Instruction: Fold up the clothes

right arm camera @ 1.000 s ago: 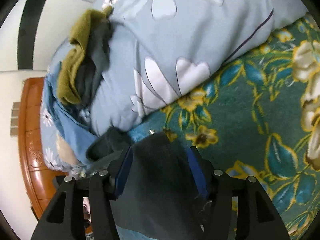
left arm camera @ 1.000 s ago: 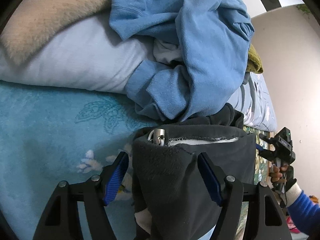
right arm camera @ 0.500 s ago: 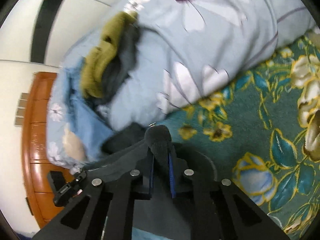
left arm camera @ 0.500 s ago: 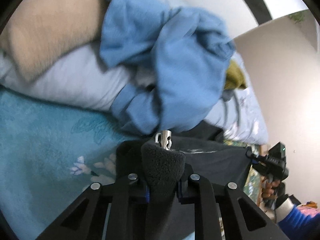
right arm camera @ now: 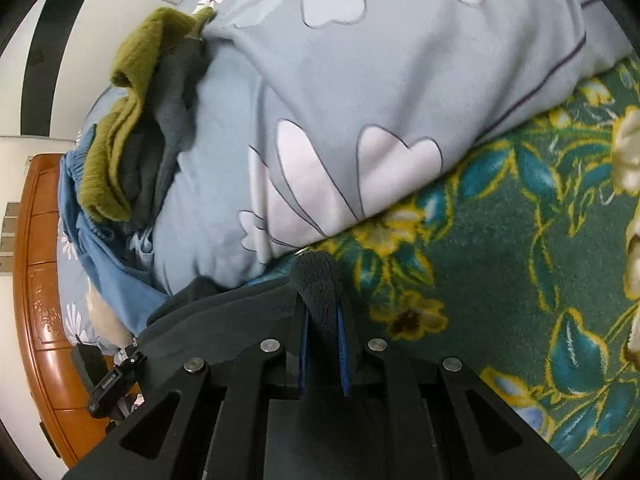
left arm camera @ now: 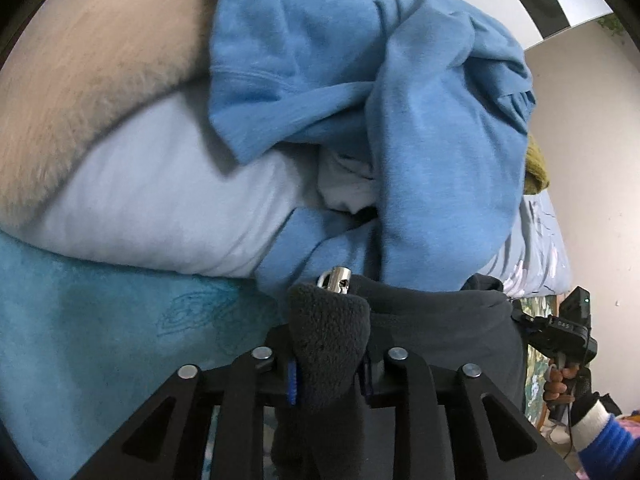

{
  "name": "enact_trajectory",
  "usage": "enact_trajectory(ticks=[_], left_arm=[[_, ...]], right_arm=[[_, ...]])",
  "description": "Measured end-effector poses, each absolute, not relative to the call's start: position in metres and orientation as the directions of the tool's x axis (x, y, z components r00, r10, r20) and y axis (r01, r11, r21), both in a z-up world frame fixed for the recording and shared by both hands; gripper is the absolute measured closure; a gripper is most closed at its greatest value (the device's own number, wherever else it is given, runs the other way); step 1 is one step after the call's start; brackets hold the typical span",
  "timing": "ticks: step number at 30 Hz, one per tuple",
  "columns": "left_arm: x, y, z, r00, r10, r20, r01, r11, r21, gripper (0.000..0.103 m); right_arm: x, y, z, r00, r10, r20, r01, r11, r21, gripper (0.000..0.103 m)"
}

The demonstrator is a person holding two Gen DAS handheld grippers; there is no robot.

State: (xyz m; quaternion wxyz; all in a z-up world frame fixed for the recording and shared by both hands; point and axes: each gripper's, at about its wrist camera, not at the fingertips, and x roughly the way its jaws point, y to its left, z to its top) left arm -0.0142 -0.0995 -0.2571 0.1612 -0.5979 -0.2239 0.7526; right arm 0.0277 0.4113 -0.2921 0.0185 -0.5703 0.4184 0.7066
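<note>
Left gripper (left arm camera: 328,360) clamped on dark fleece garment (left arm camera: 432,320) (metal cord toggle (left arm camera: 338,278) at the pinched edge). Right gripper (right arm camera: 322,312) clamped on its other end. Garment hangs stretched between them above the bed (right arm camera: 500,248), beside blue sweatshirt (left arm camera: 420,120).

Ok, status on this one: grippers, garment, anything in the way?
Left gripper shut on dark fleece garment. Right gripper shut on its other corner. Edge stretched between them. Blue sweatshirt pile close ahead on the pillow.

Crumpled sweatshirt (left arm camera: 420,128) lies on the pillow (left arm camera: 168,208), behind the fleece garment (left arm camera: 432,320)
</note>
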Motion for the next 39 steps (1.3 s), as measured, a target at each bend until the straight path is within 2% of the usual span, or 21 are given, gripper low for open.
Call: enact_trajectory(ticks=[3,4,5,7,8,14,19,21,23,27,28,29,31,35,39], left_arm=[[-0.011,-0.104,-0.250,-0.236,0.550,-0.801,0.033,-0.819,-0.573,0.073],[-0.008,-0.106,-0.244,-0.241,0.556,-0.795,0.030,-0.815,-0.579,0.066],[-0.004,-0.108,-0.238,-0.250,0.553,-0.795,0.025,-0.817,-0.576,0.051],[0.006,-0.113,-0.226,-0.268,0.550,-0.791,0.015,-0.819,-0.574,0.032],[0.015,-0.116,-0.220,-0.274,0.550,-0.789,0.012,-0.818,-0.575,0.031],[0.079,-0.129,-0.206,-0.220,0.483,-0.848,-0.010,-0.870,-0.493,0.031],[0.122,-0.112,-0.224,-0.142,0.430,-0.892,-0.051,-0.903,-0.427,0.034],[0.130,-0.110,-0.232,-0.121,0.434,-0.893,-0.046,-0.901,-0.432,0.045],[0.130,-0.111,-0.236,-0.116,0.464,-0.878,-0.027,-0.886,-0.464,0.060],[0.134,-0.119,-0.239,-0.118,0.512,-0.851,0.010,-0.856,-0.517,0.067],[0.136,-0.122,-0.239,-0.123,0.527,-0.841,0.021,-0.846,-0.533,0.067],[0.137,-0.126,-0.239,-0.127,0.541,-0.832,0.033,-0.836,-0.548,0.067],[0.141,-0.134,-0.238,-0.138,0.567,-0.812,0.056,-0.814,-0.578,0.067],[0.147,-0.141,-0.243,-0.139,0.593,-0.793,0.089,-0.790,-0.607,0.066],[0.149,-0.146,-0.247,-0.155,0.628,-0.763,0.133,-0.752,-0.646,0.067]], right_arm=[[0.023,0.406,-0.291,-0.346,-0.456,-0.820,-0.499,-0.651,0.572,0.088],[0.022,0.405,-0.288,-0.344,-0.453,-0.823,-0.494,-0.658,0.569,0.086],[0.021,0.405,-0.285,-0.342,-0.450,-0.825,-0.488,-0.665,0.565,0.085],[0.022,0.405,-0.278,-0.343,-0.437,-0.832,-0.482,-0.678,0.555,0.078],[0.024,0.407,-0.272,-0.350,-0.426,-0.834,-0.480,-0.683,0.550,0.074],[0.073,0.405,-0.241,-0.363,-0.382,-0.850,-0.489,-0.698,0.523,0.072],[0.119,0.389,-0.244,-0.322,-0.404,-0.856,-0.539,-0.666,0.516,0.072],[0.124,0.377,-0.242,-0.307,-0.408,-0.860,-0.533,-0.675,0.510,0.072],[0.116,0.364,-0.236,-0.319,-0.423,-0.848,-0.499,-0.686,0.530,0.072],[0.071,0.328,-0.212,-0.342,-0.483,-0.806,-0.346,-0.733,0.586,0.072],[0.055,0.315,-0.207,-0.334,-0.508,-0.794,-0.285,-0.749,0.598,0.069],[0.038,0.301,-0.202,-0.321,-0.528,-0.786,-0.219,-0.766,0.604,0.058],[0.006,0.269,-0.194,-0.288,-0.553,-0.781,-0.077,-0.800,0.595,0.047],[-0.041,0.206,-0.196,-0.171,-0.557,-0.813,0.186,-0.828,0.528,0.047],[-0.058,0.163,-0.213,-0.040,-0.491,-0.870,0.388,-0.810,0.439,0.047]])
